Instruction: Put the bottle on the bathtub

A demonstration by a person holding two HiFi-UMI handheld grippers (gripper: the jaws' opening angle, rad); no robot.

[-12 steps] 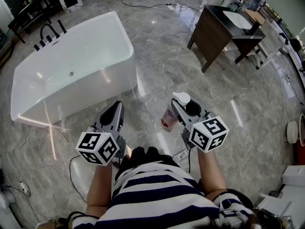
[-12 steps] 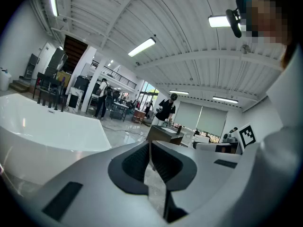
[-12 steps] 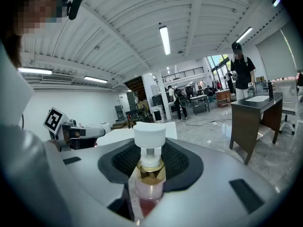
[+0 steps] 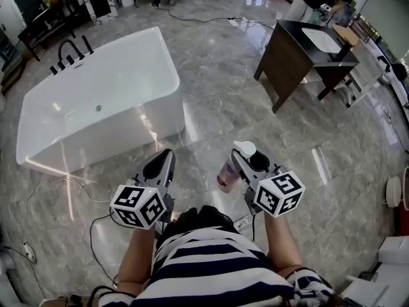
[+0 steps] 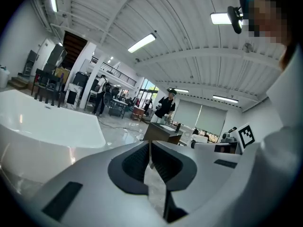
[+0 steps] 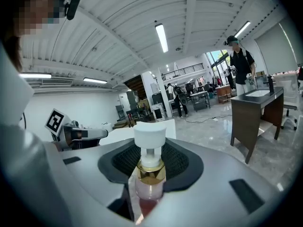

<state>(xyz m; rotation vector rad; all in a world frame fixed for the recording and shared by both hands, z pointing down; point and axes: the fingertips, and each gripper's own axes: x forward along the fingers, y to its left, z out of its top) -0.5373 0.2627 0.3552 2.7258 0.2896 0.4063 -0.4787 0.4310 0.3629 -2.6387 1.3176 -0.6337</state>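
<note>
A pump bottle [image 4: 230, 168] with a white pump head, gold collar and pinkish body is held in my right gripper [image 4: 246, 158], whose jaws are shut on it. In the right gripper view the bottle [image 6: 149, 174] stands upright between the dark pads. The white bathtub [image 4: 96, 101] stands on the floor ahead and to the left, with black taps [image 4: 67, 50] at its far end. My left gripper [image 4: 161, 164] is shut with nothing in it, pointing toward the tub's near corner. The tub's rim [image 5: 52, 122] fills the left of the left gripper view.
A dark vanity [image 4: 307, 50] with a white basin stands ahead on the right. Cables [image 4: 70, 190] lie on the grey marble floor near the tub. A person [image 6: 241, 60] stands by the vanity; others stand farther back. Boxes and fittings sit at the right edge [image 4: 393, 235].
Both grippers and the bottle have moved slightly forward toward the tub; the tub sits a little lower and nearer in the head view. The grips are unchanged.
</note>
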